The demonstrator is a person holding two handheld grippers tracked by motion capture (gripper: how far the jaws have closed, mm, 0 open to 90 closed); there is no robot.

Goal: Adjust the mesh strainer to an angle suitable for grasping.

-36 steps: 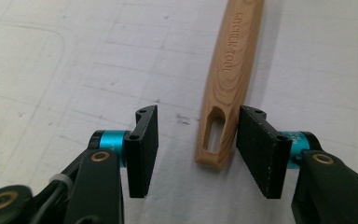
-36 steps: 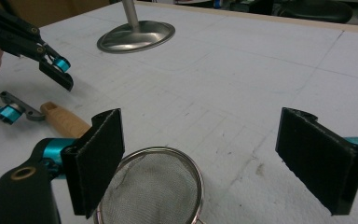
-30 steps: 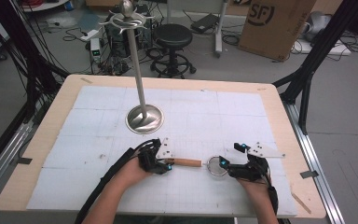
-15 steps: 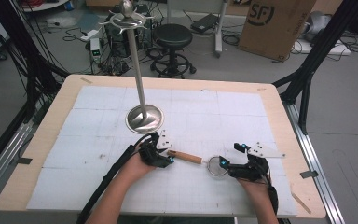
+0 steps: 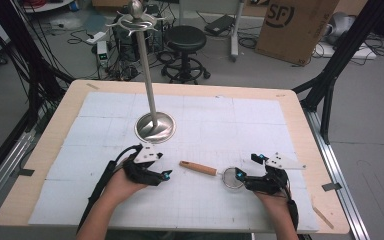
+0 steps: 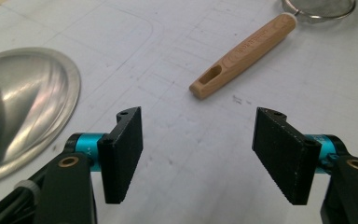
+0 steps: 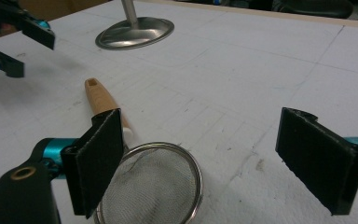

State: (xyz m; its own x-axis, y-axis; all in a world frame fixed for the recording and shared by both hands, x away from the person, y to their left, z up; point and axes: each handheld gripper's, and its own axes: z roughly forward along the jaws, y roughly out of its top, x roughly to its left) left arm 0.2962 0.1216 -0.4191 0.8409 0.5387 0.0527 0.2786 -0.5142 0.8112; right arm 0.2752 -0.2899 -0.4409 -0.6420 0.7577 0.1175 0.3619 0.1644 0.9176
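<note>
A small strainer lies flat on the white mat, its wooden handle (image 5: 198,168) pointing left and its mesh bowl (image 5: 231,178) to the right. My left gripper (image 5: 166,175) is open just left of the handle's end and apart from it. Its jaws have just been opening, and the left gripper view shows bare mat between them (image 6: 198,128), with the handle (image 6: 242,56) lying ahead. My right gripper (image 5: 247,166) is open over the bowl. The mesh ring (image 7: 154,186) lies low between its jaws (image 7: 203,116), next to the left pad, and is not pinched.
A tall metal stand rises from a round base (image 5: 155,127) behind my left hand to a hook crown (image 5: 137,17). The base (image 6: 23,107) sits close on the left in the left gripper view. Behind the table are a stool (image 5: 185,40), a cardboard box (image 5: 295,25) and cables.
My left gripper has let go of the wooden handle and pulled back to the left, jaws wider. The strainer now rests on the mat. My right hand has stayed put.
</note>
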